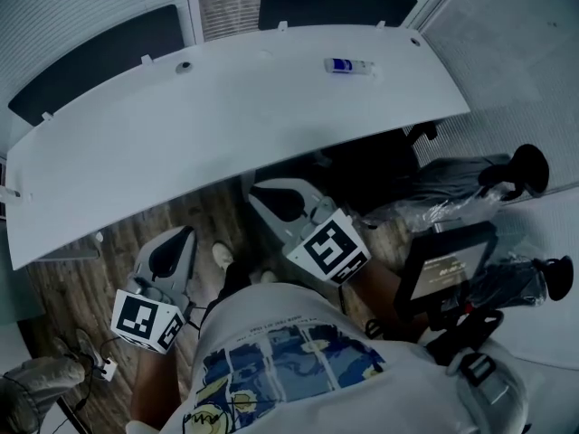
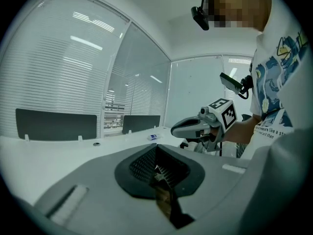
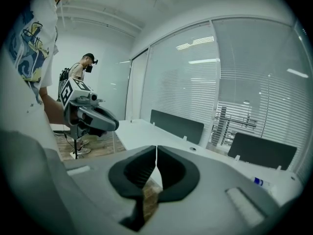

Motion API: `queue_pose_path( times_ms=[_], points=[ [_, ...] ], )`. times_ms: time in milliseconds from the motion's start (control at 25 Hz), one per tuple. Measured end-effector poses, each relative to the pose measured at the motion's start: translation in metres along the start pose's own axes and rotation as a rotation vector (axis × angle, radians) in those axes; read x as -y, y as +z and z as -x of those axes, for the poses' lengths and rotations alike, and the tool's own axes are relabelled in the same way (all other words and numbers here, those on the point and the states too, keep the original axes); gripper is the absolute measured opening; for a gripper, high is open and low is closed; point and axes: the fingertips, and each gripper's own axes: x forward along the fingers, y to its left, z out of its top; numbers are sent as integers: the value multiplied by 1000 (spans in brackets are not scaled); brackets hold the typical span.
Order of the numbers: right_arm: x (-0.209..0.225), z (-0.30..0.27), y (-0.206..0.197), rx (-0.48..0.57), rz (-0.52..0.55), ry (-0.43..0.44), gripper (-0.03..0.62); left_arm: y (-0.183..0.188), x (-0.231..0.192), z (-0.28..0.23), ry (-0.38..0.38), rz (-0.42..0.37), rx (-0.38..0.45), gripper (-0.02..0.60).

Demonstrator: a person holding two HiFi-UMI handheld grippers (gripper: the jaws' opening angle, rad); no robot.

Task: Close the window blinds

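Quantities in view:
- Hand-held grippers: two, namely the left hand-held gripper (image 2: pixel 157 165) and the right hand-held gripper (image 3: pixel 156 156).
- Tabletop (image 1: pixel 226 129): one.
- Dark divider panels at the tabletop's far edge: two, namely the left panel (image 1: pixel 99 61) and the right panel (image 1: pixel 335 7).
- Blue-labelled container (image 1: pixel 348 66) on the tabletop: one.

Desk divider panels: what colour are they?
Dark grey to black divider panels, clearest in the left gripper view.

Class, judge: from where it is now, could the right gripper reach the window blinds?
Probably not. The right gripper sits low at the near edge of the desk, and the blinds lie beyond the whole desk; the person would likely need to walk round.
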Motion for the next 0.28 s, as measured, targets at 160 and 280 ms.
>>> queue_pose_path(
  times_ms=[160, 280],
  points=[
    [1, -1, 4, 5, 0, 2, 8, 2, -1, 2, 6, -2, -4, 5],
    [-1, -1, 4, 4, -3, 6, 8, 3, 0, 4, 8, -3, -10, 5]
  ],
)
